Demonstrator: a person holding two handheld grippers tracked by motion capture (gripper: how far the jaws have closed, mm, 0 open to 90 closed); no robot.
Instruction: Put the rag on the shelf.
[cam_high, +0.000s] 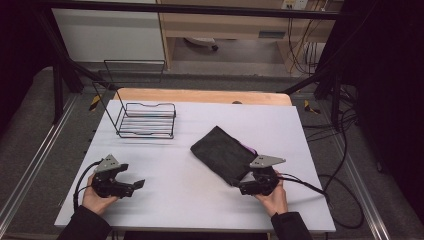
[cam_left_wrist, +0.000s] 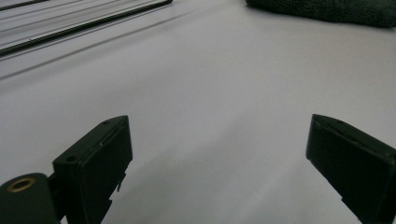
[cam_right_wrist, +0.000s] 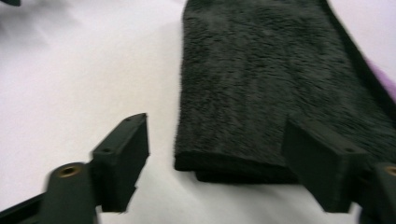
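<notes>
Both forearms came in from the bottom of the high view, so I'll start there; the left gripper (cam_high: 134, 185) sat low on the white table (cam_high: 190, 195) with its jaws spread on nothing, well apart from everything else; the right gripper (cam_high: 240, 187) was right up at the near end of the folded black towel (cam_high: 222, 152), which lay on the table right of centre, angled away toward the wire rack (cam_high: 147, 120) at the back left; a bit of purple cloth (cam_high: 248, 148) peeked out along the towel's right edge.

Left gripper view next; jaws wide open over bare table (cam_left_wrist: 210, 93), with the towel (cam_left_wrist: 327, 10) just a dark strip way up top and the rack's wires (cam_left_wrist: 79, 28) at the upper left.

Right gripper view was the useful one; jaws spread, nothing pinched yet, one to the left of the towel (cam_right_wrist: 261, 88) and the other over it near its right edge; the purple cloth (cam_right_wrist: 380, 77) showed at the right.

My take on doing this grab well: go low enough that one jaw slides under the fold, so you catch every layer and not just the top; close squarely on the middle of that near edge, otherwise the thing probably unfolds when lifted.
</notes>
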